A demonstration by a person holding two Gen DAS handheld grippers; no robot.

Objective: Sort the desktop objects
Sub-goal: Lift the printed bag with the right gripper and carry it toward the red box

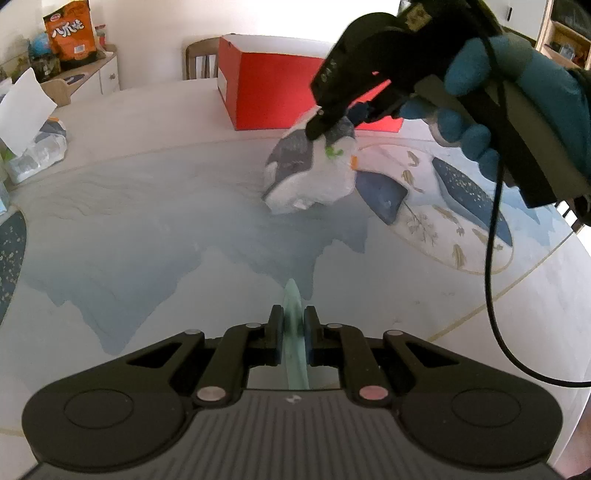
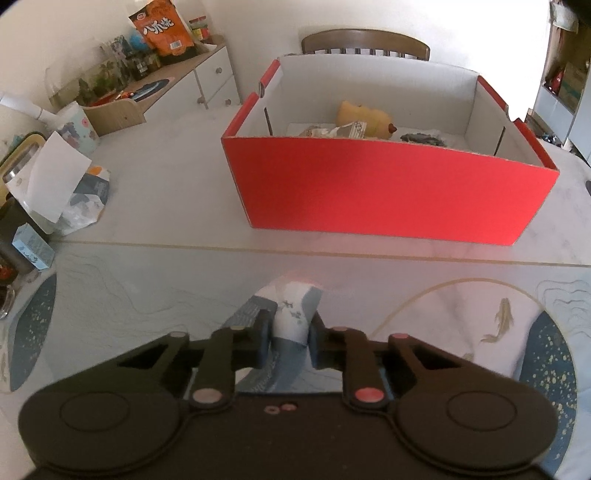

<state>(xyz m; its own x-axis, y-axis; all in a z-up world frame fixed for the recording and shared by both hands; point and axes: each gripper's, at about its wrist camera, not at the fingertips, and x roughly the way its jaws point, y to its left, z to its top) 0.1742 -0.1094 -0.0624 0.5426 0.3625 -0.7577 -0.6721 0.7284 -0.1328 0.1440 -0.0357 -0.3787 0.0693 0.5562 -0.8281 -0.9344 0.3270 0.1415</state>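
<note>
My left gripper (image 1: 293, 326) is shut on the edge of the pale blue-green table mat (image 1: 294, 347), near the table's front. My right gripper (image 2: 290, 332) is shut on a white and grey-blue tissue pack (image 2: 291, 314) and holds it above the mat; the pack also shows in the left wrist view (image 1: 306, 173), hanging from the right gripper (image 1: 327, 127). The red box (image 2: 388, 192) stands open behind it, with a yellow plush toy (image 2: 364, 118), wrappers and a dark item inside. The box also shows in the left wrist view (image 1: 273, 88).
A second tissue pack with a white sheet (image 2: 79, 199) lies at the left of the table. A small blue carton (image 2: 33, 247) and dark containers stand at the left edge. A chair (image 2: 365, 44) is behind the box. A cabinet with an orange snack bag (image 2: 162, 29) is far left.
</note>
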